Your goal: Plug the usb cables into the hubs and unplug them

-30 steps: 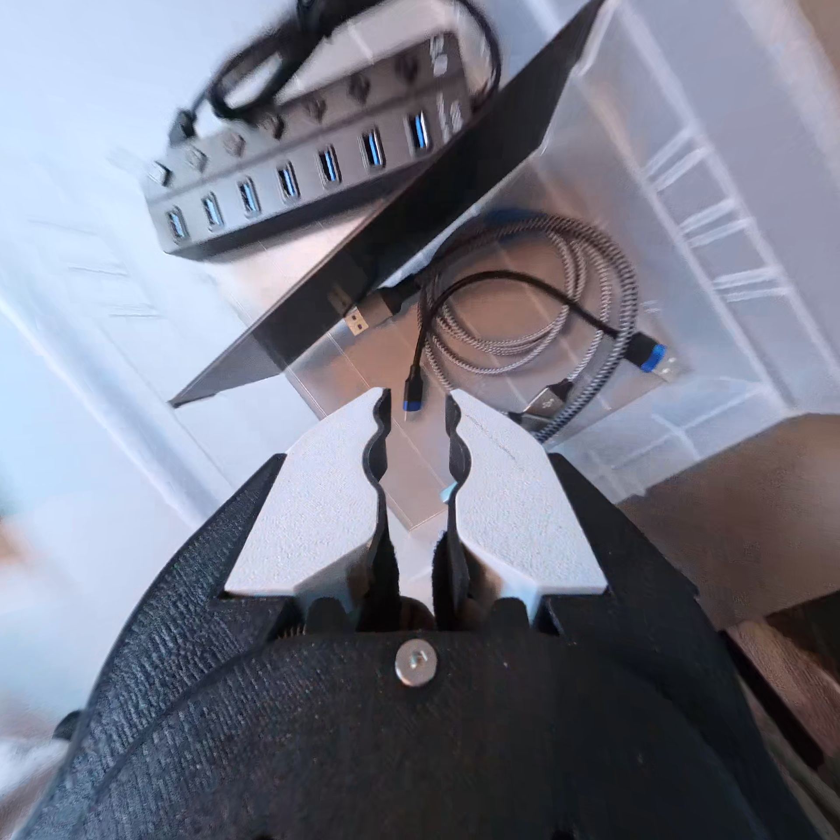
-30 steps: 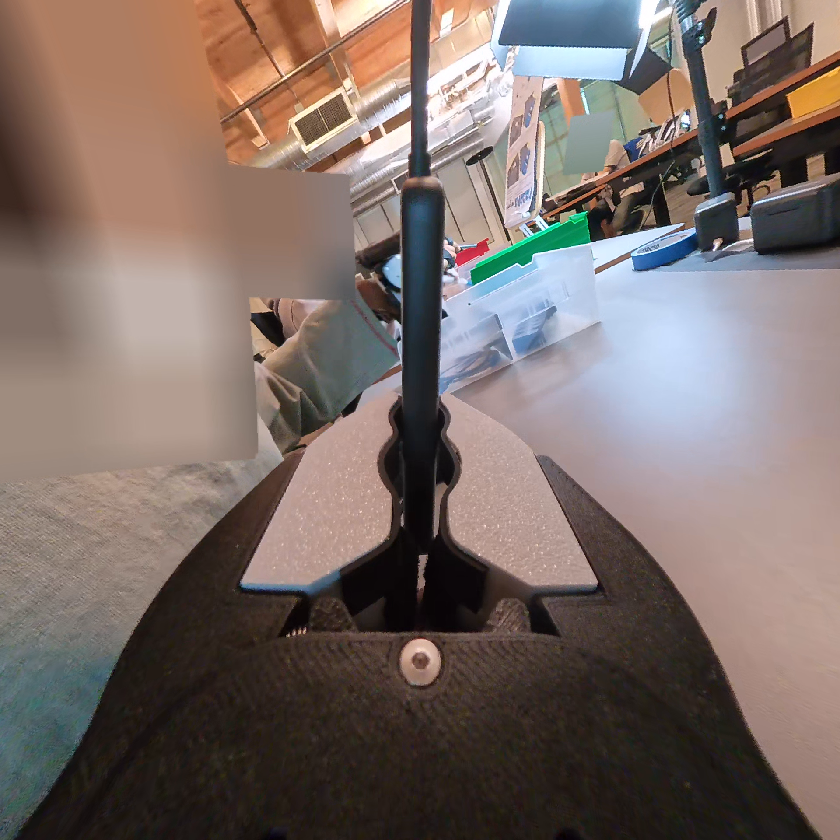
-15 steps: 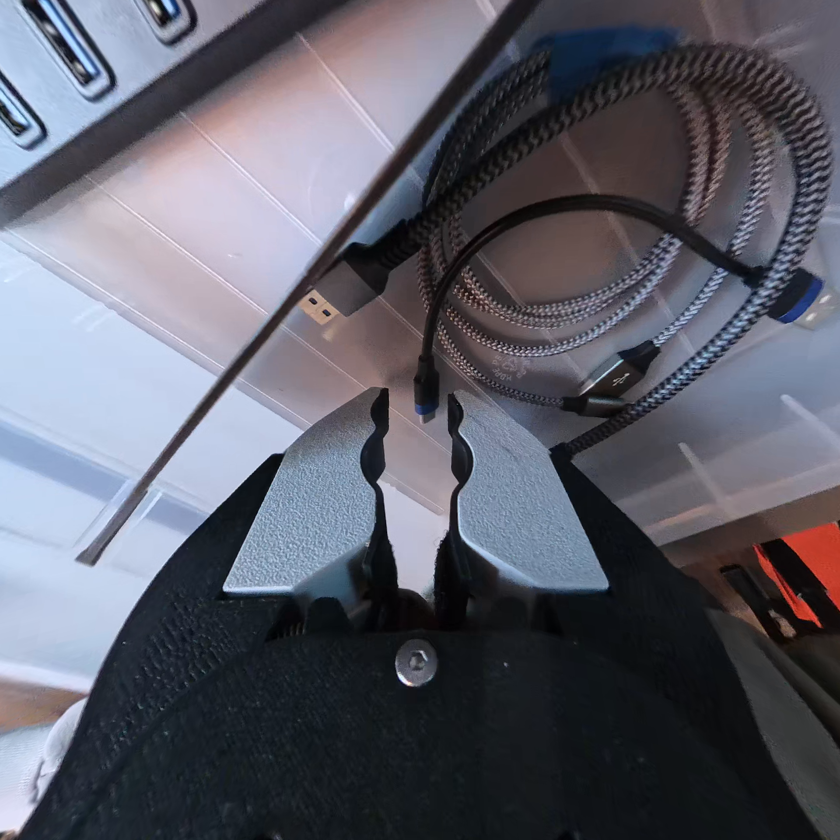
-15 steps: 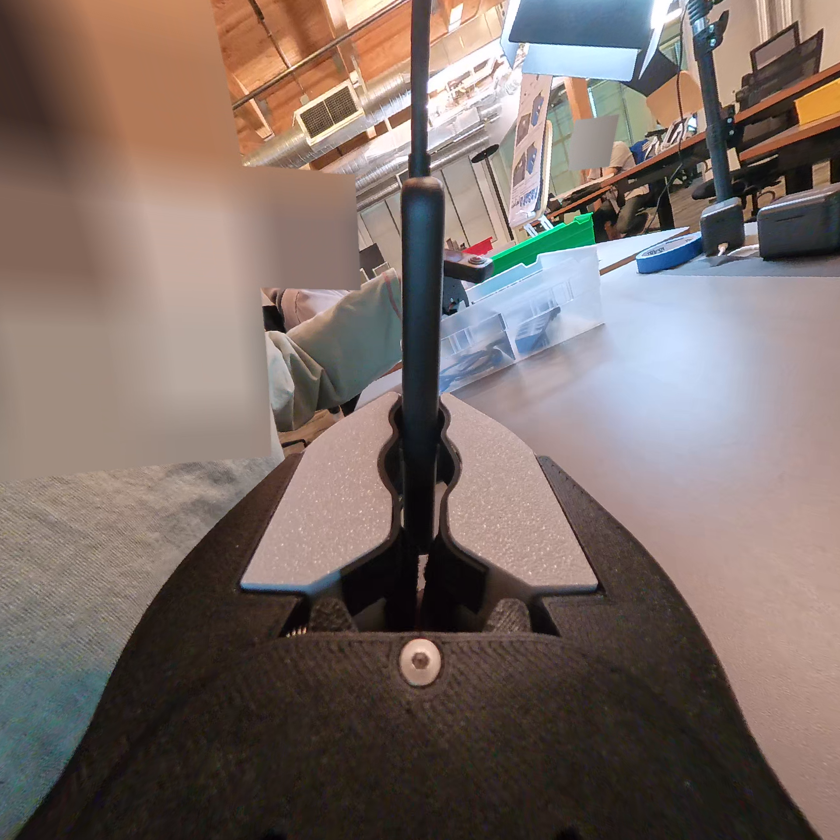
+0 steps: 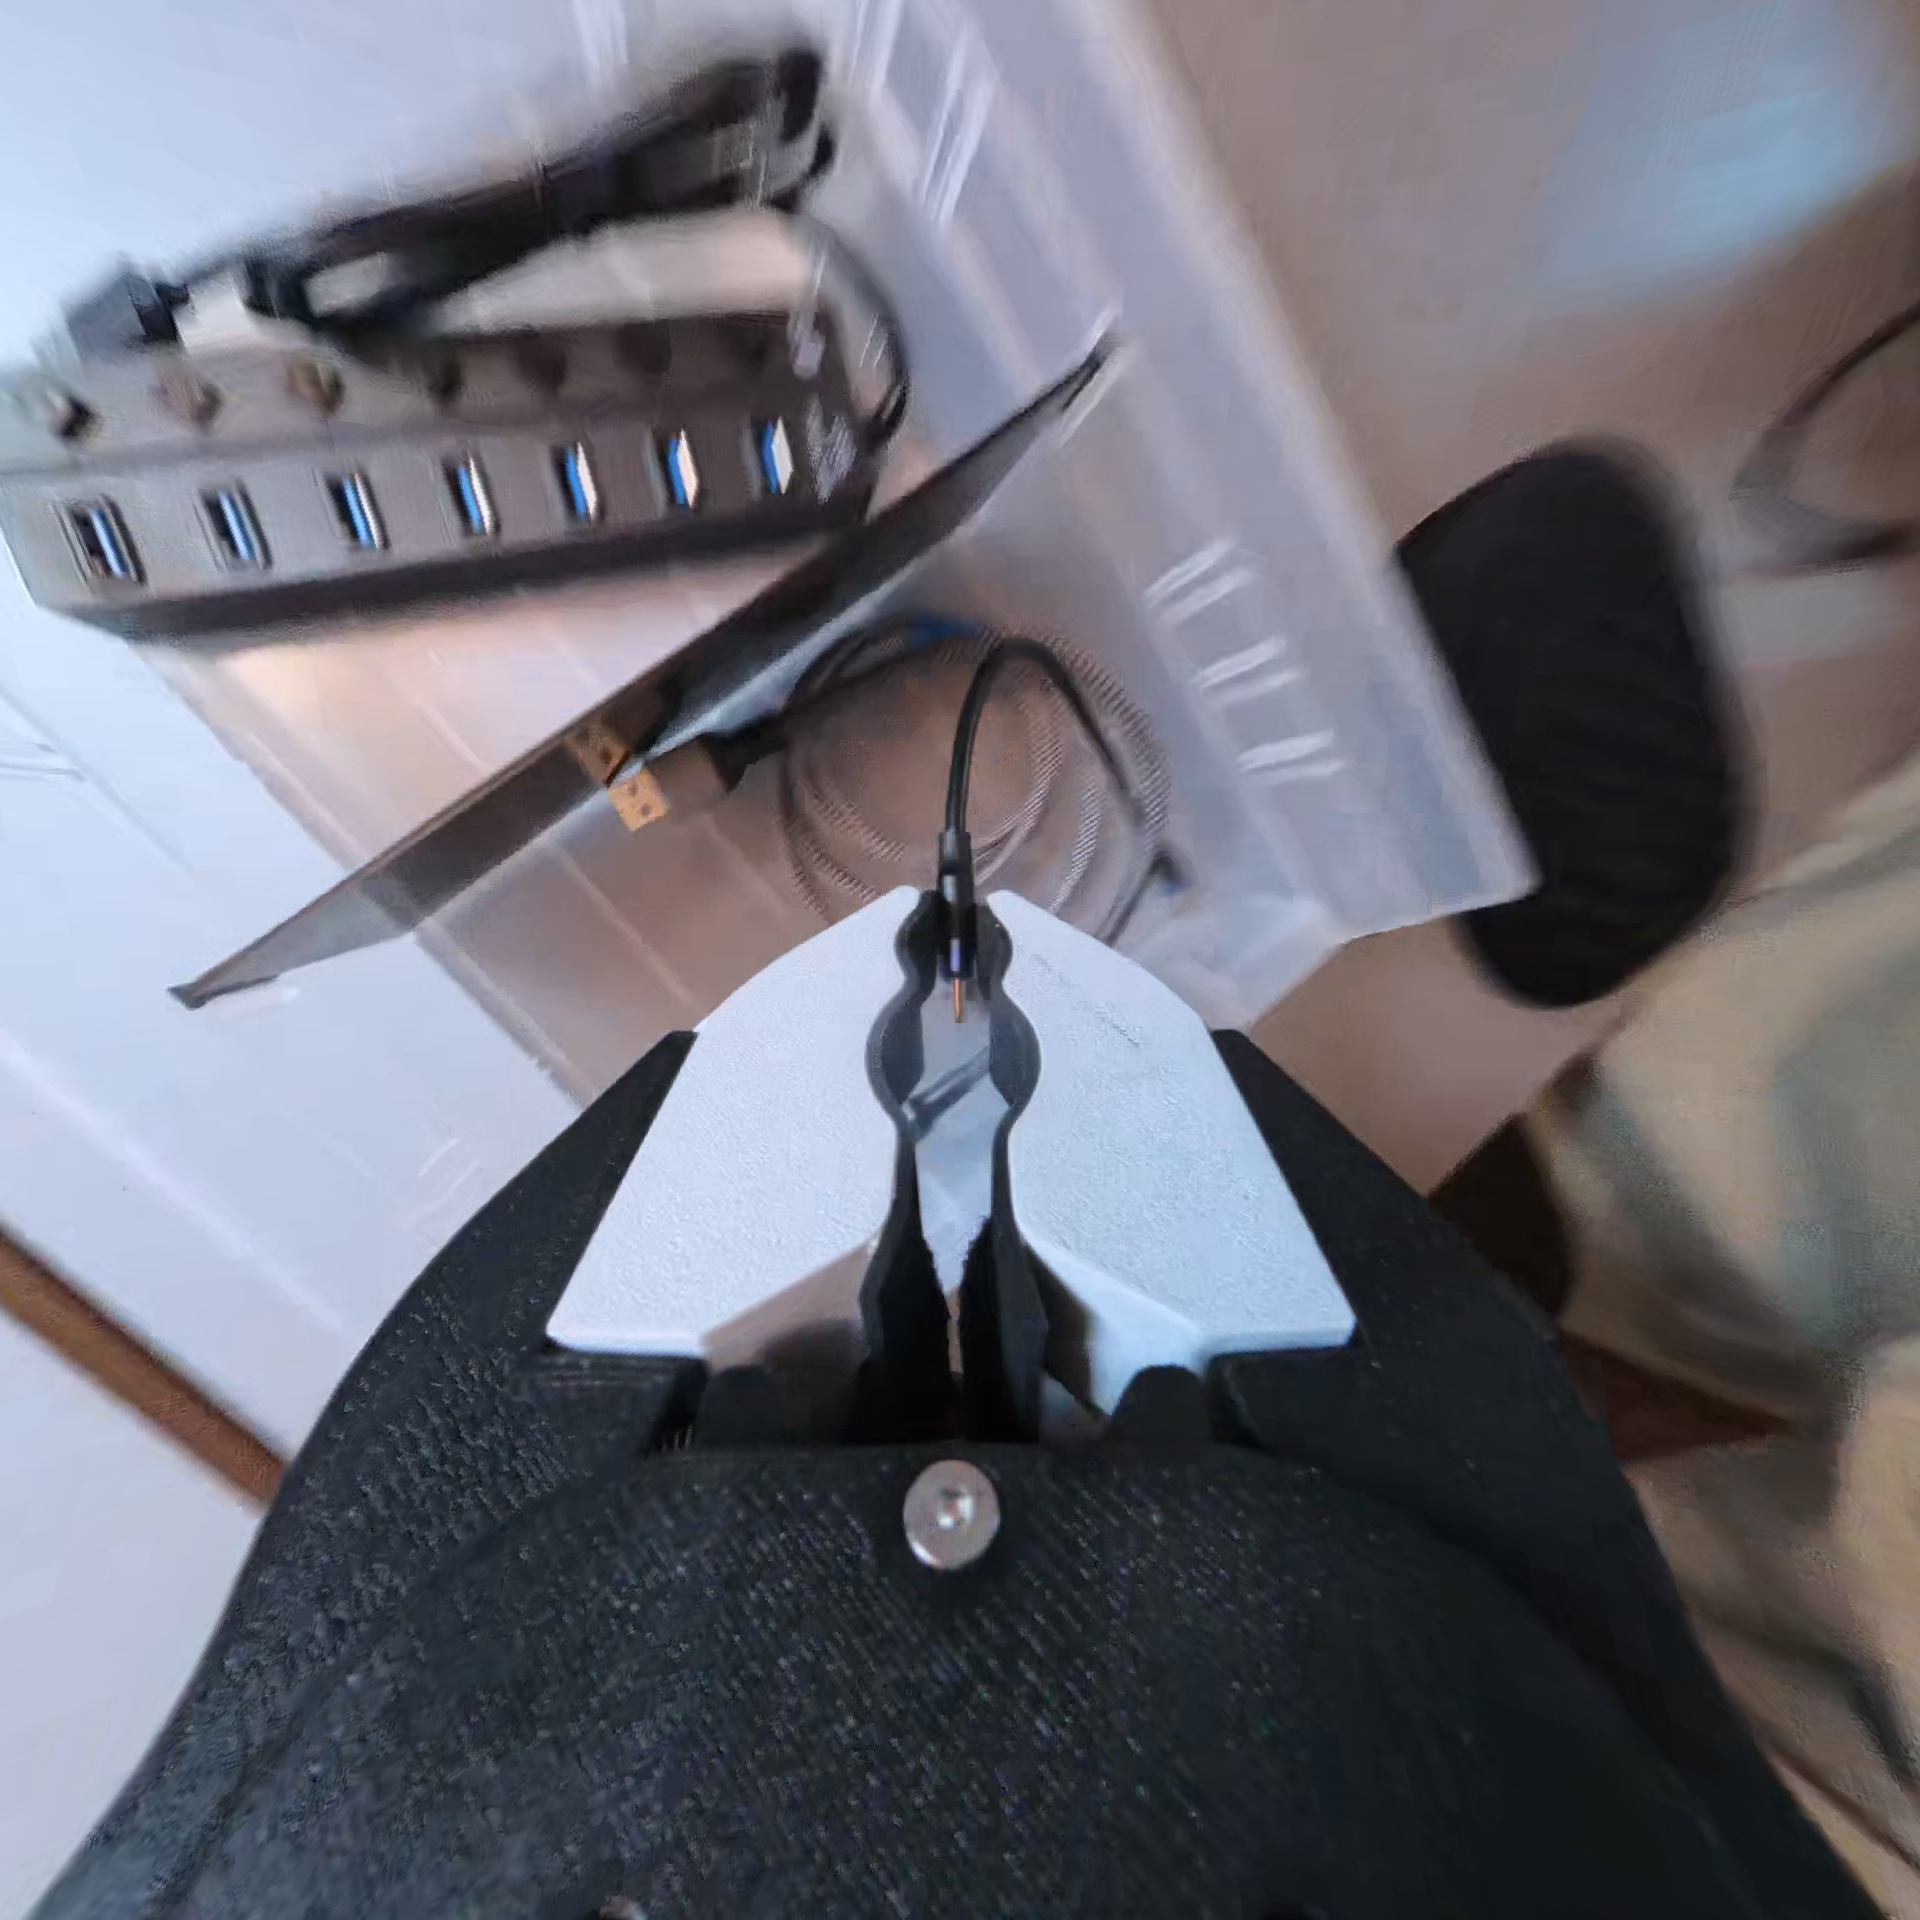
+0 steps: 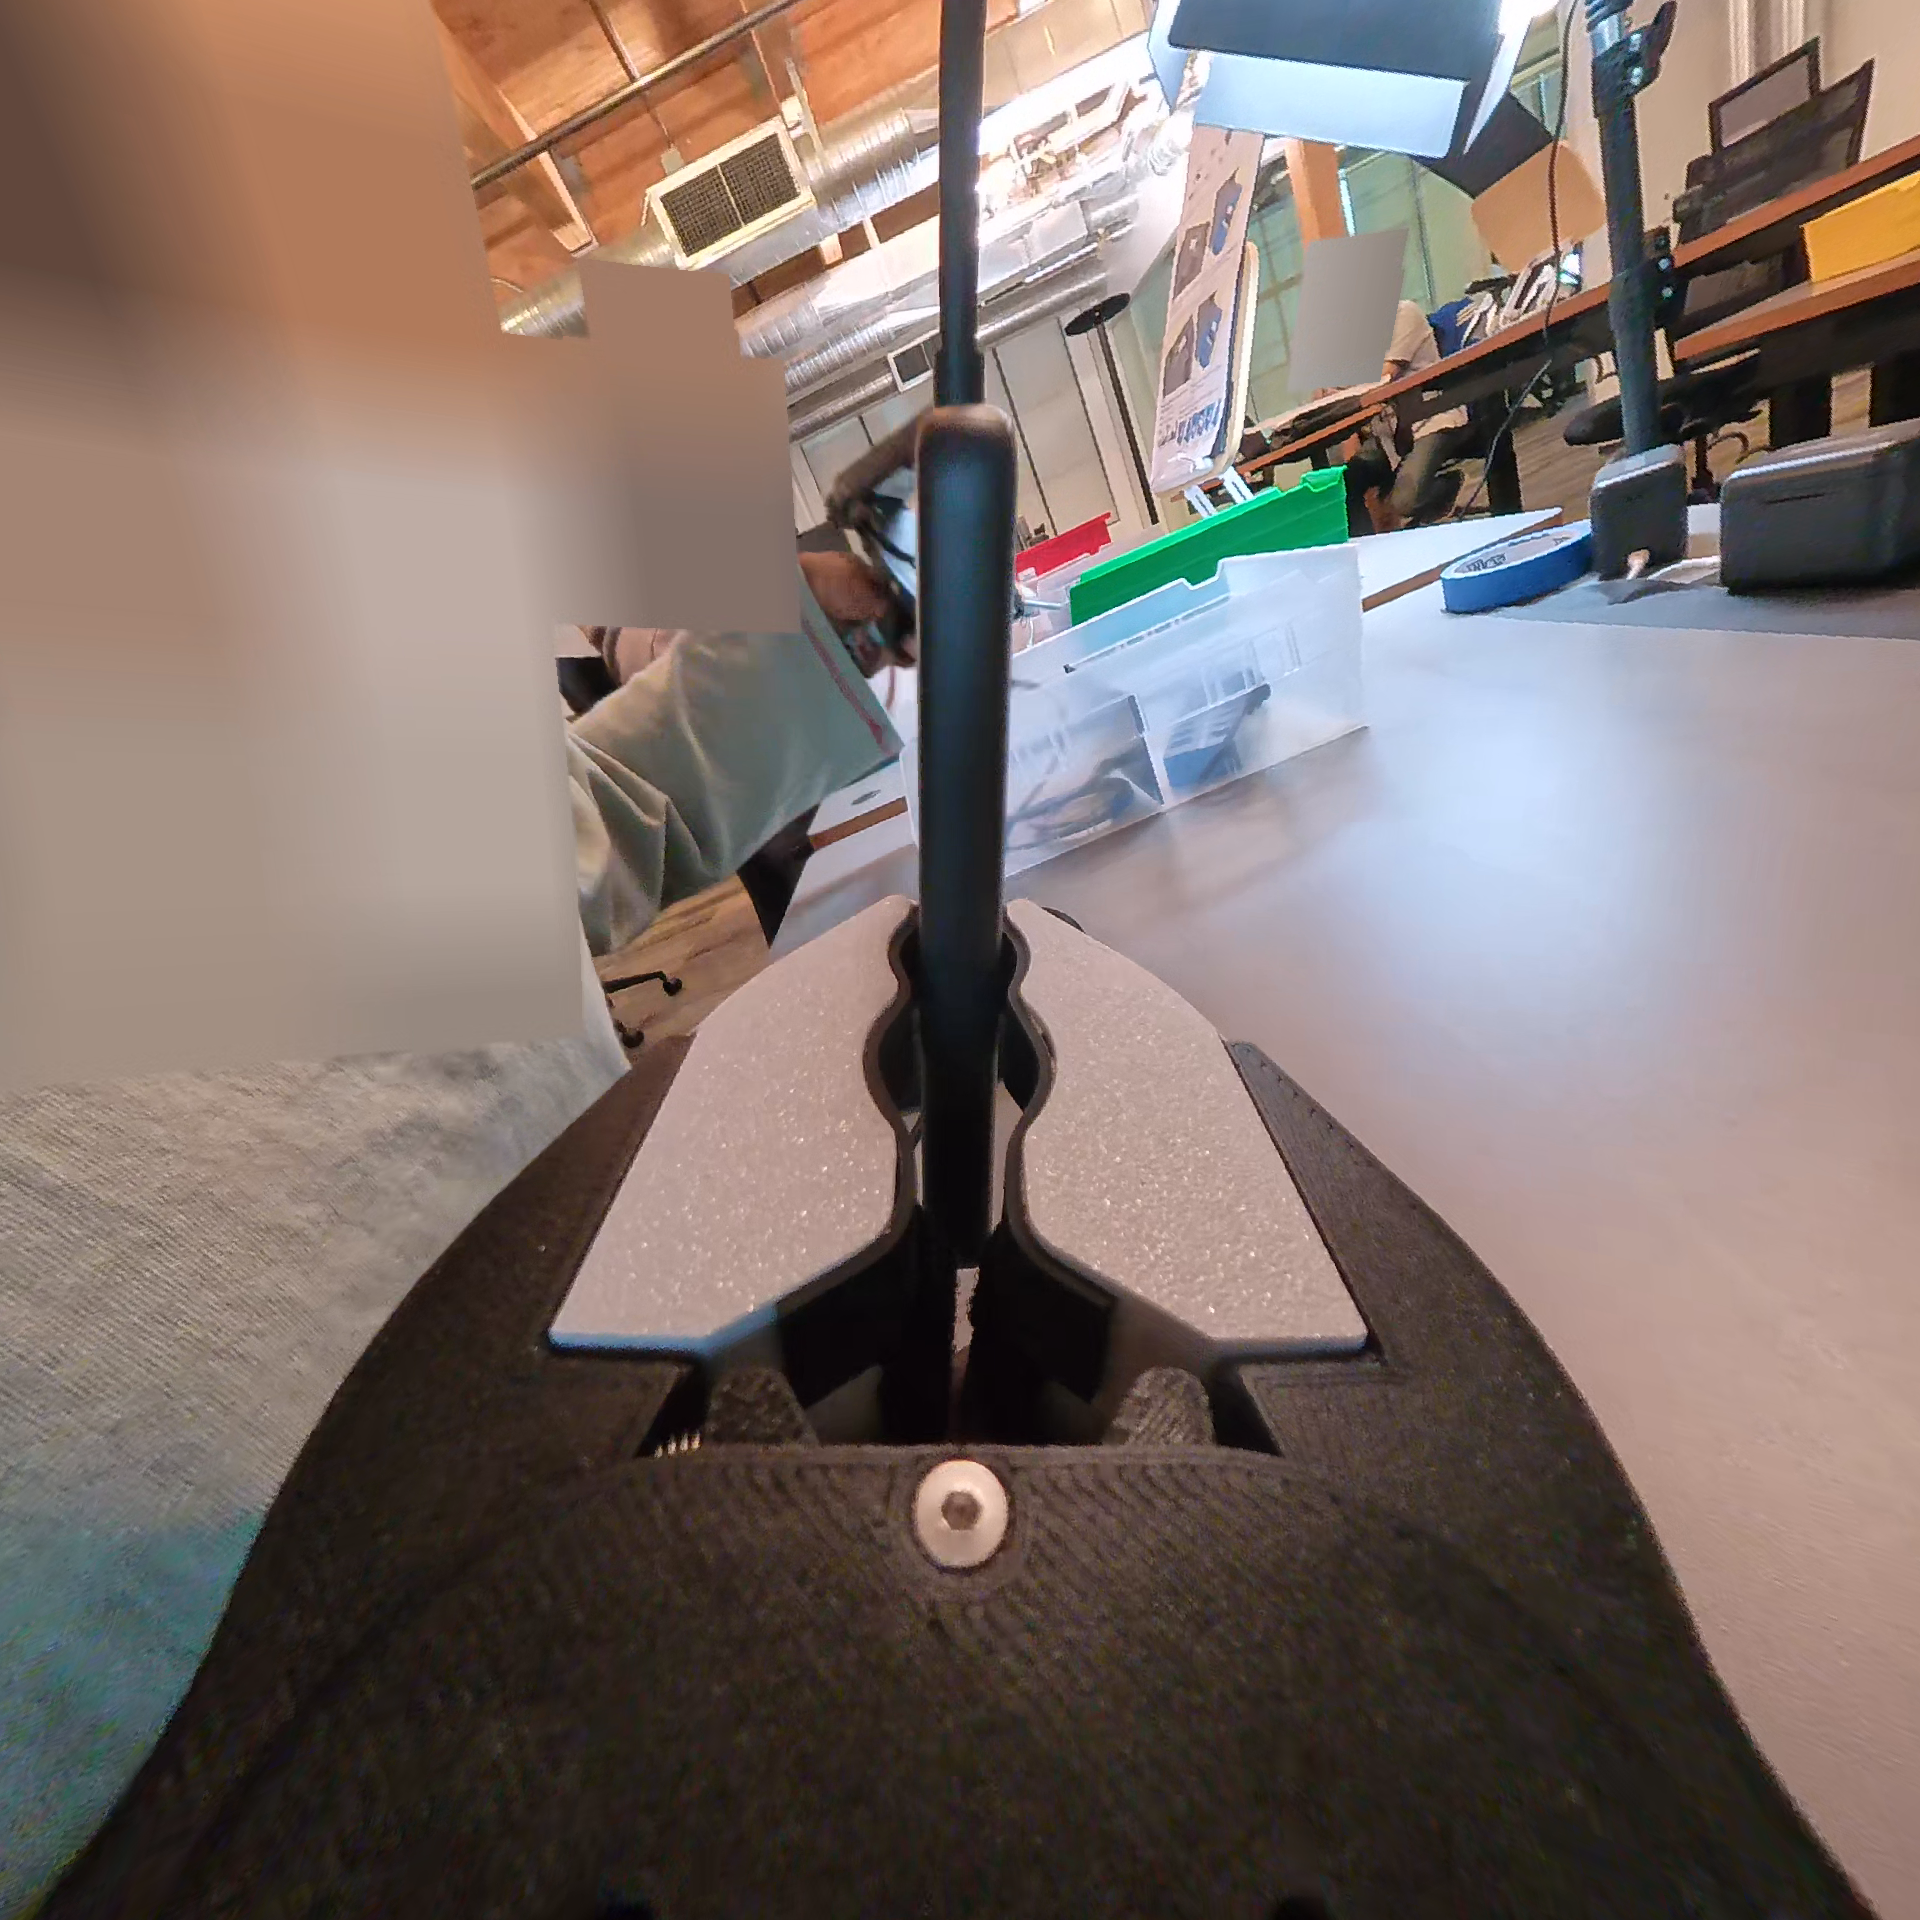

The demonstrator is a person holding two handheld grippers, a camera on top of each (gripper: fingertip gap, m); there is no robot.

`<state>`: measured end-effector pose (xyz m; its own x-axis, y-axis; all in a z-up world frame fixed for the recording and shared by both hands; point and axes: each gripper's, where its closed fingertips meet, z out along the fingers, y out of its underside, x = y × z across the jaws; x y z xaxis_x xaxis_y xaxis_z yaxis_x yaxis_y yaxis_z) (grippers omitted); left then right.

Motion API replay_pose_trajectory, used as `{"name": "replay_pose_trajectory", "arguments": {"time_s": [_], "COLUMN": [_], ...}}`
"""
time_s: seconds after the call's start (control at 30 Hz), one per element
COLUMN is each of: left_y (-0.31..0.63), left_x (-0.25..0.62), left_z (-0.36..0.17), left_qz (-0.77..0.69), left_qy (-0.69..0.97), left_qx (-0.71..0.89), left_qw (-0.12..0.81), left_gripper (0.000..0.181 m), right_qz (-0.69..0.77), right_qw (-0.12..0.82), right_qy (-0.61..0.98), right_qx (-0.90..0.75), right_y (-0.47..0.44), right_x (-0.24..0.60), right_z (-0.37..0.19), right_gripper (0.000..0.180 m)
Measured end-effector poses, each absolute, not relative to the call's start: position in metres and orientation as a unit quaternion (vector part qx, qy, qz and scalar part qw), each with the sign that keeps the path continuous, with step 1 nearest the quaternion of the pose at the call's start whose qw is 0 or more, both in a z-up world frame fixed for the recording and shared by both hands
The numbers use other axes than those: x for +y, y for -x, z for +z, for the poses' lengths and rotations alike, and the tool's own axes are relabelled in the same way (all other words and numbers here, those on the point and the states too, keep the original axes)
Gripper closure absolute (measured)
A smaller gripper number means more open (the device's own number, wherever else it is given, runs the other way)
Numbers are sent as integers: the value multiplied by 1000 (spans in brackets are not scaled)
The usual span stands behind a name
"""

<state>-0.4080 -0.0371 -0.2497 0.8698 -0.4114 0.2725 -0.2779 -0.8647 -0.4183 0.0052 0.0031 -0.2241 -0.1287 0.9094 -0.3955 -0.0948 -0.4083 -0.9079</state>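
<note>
- Left gripper (image 5: 954,914) fingers (image 5: 831,1049) pinch the small plug of a thin black cable (image 5: 961,769) at their tips, above the clear plastic bin (image 5: 1195,436); half a second ago they stood apart around it.
- Right gripper (image 6: 958,935) fingers remain clamped on a flat black hub (image 6: 961,727) above the grey worktop (image 6: 1507,935).

Right gripper (image 6: 956,935) clamps black slab, possibly hub (image 6: 961,727), upright; clear bin (image 6: 1247,665) beyond.

A clear plastic bin (image 6: 1288,665) sits on the grey table (image 6: 1558,935), a green bin (image 6: 1216,566) just behind it, with a roll of blue tape (image 6: 1515,564) and a black light stand (image 6: 1631,312) farther along.
</note>
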Motion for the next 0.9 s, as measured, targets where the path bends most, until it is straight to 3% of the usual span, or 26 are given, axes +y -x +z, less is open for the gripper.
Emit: {"name": "replay_pose_trajectory", "arguments": {"time_s": [0.03, 0.33, 0.47, 0.6, 0.77, 0.9], "left_y": [404, 403, 379, 340, 270, 199], "left_x": [-35, -23, -30, -30, -12, 5], "left_z": [-229, -72, -54, -60, -76, -83], "left_qz": [-219, -352, -400, -504, -655, -714], "left_qy": [934, 704, 587, 429, 268, 264], "left_qx": [167, -1, -76, -176, -248, -249], "left_qw": [229, 616, 700, 729, 662, 599], "left_gripper": [174, 174, 174, 174, 174, 174], "right_qz": [646, 639, 643, 663, 689, 706], "right_qw": [389, 406, 411, 408, 406, 397], "right_qy": [534, 528, 526, 522, 510, 512], "right_qx": [-383, -386, -374, -348, -318, -285], "right_y": [-5, -8, -9, -9, -6, -11], "right_x": [3, 1, 2, 4, 4, 5], "right_z": [-224, -221, -217, -208, -199, -196], "right_gripper": [167, 167, 167, 167, 167, 167]}}
